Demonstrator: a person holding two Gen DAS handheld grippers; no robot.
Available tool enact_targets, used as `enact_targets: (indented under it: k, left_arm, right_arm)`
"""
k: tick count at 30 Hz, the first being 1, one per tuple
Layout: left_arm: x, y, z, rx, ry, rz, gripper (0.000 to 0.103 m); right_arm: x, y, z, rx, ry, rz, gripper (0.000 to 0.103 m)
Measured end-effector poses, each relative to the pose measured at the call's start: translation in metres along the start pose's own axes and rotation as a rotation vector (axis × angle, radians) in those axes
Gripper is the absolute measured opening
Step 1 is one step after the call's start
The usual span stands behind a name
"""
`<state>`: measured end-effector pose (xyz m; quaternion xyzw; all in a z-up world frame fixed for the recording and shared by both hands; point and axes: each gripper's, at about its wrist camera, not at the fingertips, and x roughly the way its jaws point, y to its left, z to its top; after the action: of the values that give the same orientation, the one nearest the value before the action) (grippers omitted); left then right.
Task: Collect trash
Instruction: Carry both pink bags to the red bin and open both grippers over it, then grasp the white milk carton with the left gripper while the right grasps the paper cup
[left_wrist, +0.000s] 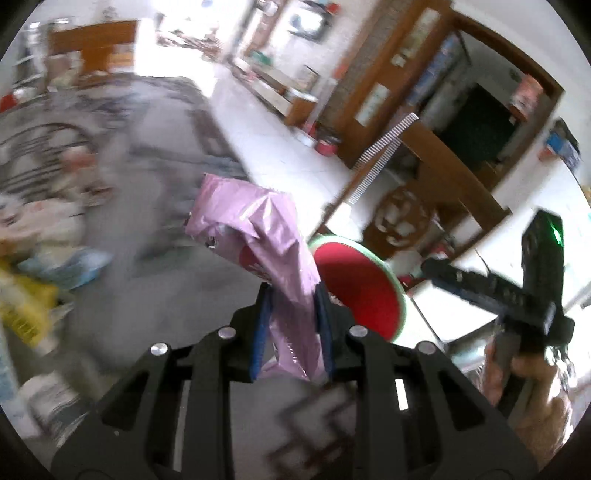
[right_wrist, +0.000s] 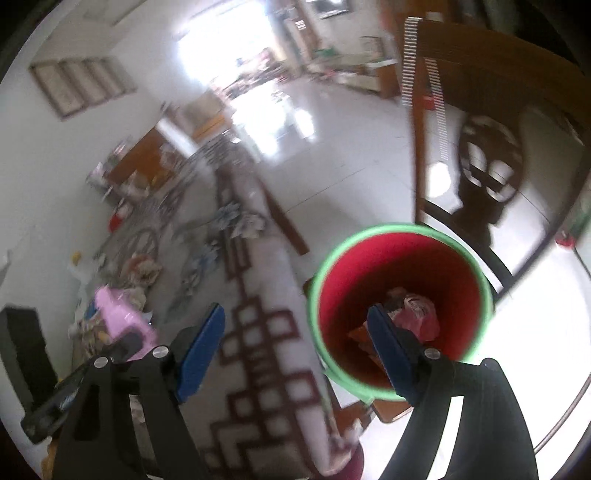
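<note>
Trash is partly in: your red bin with the green rim (right_wrist: 402, 295) already holds a crumpled pink wrapper (right_wrist: 419, 314) and some orange scraps. Your right gripper (right_wrist: 295, 354) hangs at the bin's nine o'clock edge, fingers apart and empty. Your left gripper (left_wrist: 291, 328) has its fingers clamped on a crinkled pink plastic bag (left_wrist: 258, 236), bin at its three o'clock. More litter (left_wrist: 40, 266) lies blurred on the desk at nine o'clock, so I'd judge you're mid-job.
</note>
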<state>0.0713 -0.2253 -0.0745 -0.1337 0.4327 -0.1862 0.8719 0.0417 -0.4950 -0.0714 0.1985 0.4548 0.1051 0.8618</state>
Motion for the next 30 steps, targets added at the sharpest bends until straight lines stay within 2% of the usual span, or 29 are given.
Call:
enact_targets:
  k: [3, 9, 12, 14, 20, 27, 30]
  left_arm:
    - [0.031, -0.024, 0.014, 0.024, 0.05, -0.078, 0.023]
    - [0.067, -0.08, 0.024, 0.167, 0.09, -0.13, 0.025]
    - [0.072, -0.098, 0.025, 0.193, 0.07, -0.139, 0.057]
    - [0.069, -0.104, 0.025, 0.199, 0.049, -0.15, 0.058]
    - [0.055, -0.106, 0.021, 0.239, 0.023, -0.12, 0.058]
    - [0.026, -0.087, 0.024, 0.207, 0.0, -0.112, 0.06]
    - [0.004, -0.071, 0.019, 0.205, -0.028, -0.085, 0.062]
  right_arm:
    - [-0.013, -0.02, -0.012, 0.061, -0.027, -0.032, 0.077]
    - [-0.037, -0.041, -0.02, 0.109, -0.095, -0.085, 0.077]
    - [-0.044, -0.049, -0.021, 0.122, -0.109, -0.099, 0.077]
    - [-0.046, -0.051, -0.022, 0.122, -0.108, -0.109, 0.077]
    - [-0.046, -0.044, -0.023, 0.116, -0.107, -0.1, 0.077]
    - [-0.053, -0.009, -0.017, 0.043, -0.119, -0.075, 0.077]
    - [-0.058, 0.011, -0.015, -0.002, -0.128, -0.064, 0.078]
